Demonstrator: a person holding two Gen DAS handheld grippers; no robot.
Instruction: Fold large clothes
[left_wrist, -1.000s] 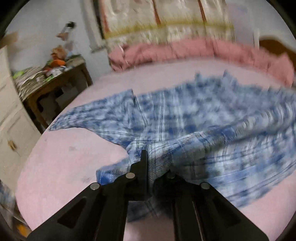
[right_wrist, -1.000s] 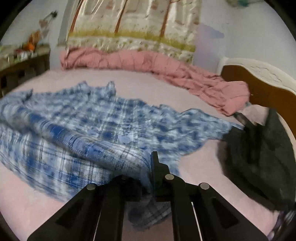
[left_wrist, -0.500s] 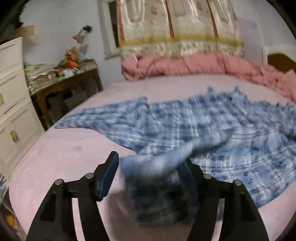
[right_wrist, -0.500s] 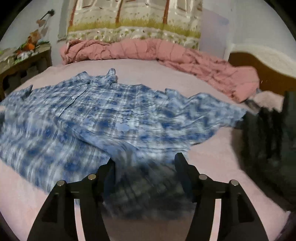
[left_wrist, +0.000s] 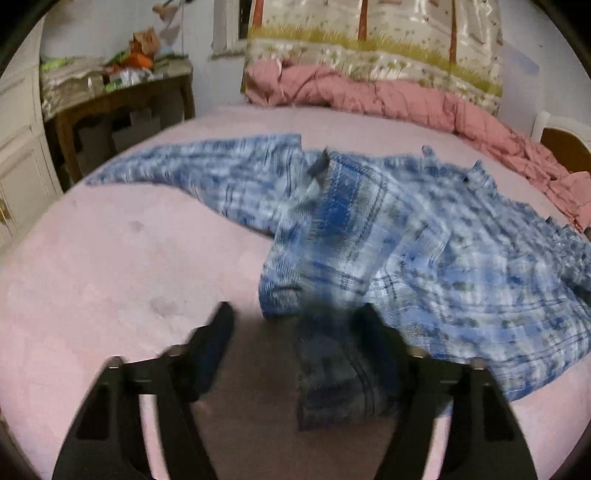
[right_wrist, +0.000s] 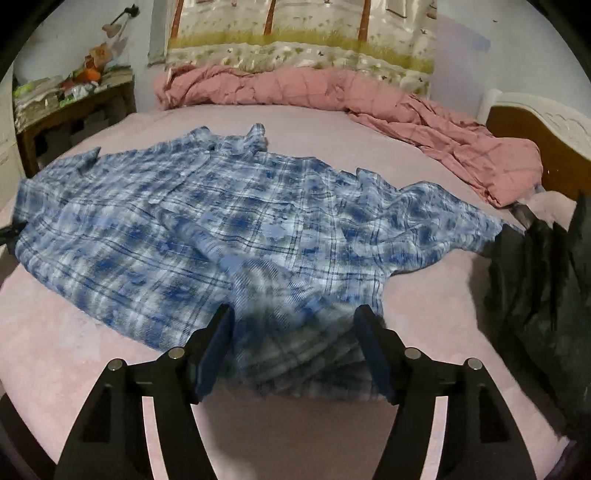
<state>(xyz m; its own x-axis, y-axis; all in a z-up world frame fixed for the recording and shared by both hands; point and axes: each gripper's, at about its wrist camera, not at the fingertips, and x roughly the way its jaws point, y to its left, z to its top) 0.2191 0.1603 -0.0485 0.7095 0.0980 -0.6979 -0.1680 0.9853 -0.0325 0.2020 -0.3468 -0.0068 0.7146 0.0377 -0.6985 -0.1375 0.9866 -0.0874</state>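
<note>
**Mia:** Where is the big blue and white checked shirt (right_wrist: 236, 229)?

**Ben:** It lies spread out on the bed with the soft pink sheet (right_wrist: 110, 354). Its collar points to the far side, near the crumpled pink blanket (right_wrist: 369, 99) by the wall.

**Mia:** What does the left gripper with black fingers (left_wrist: 299, 325) do?

**Ben:** Its two fingers are spread wide apart. They pinch nothing. A bunched, blurry bit of the shirt (left_wrist: 332, 236) sits up just past them, and its bottom edge lies on the sheet between them.

**Mia:** And the right gripper with black fingers (right_wrist: 297, 321)?

**Ben:** That one is spread wide too. The shirt's near edge lies between its fingers, but they do not squeeze it.

**Mia:** What else can you see?

**Ben:** A dark heap of cloth (right_wrist: 543, 280) sits on the bed to the right of the shirt, just beside one sleeve. A brown wooden table with messy stuff on top (right_wrist: 70, 99) stands to the left of the bed. A shiny curtain with tree pictures (right_wrist: 303, 40) hangs behind the blanket
</note>
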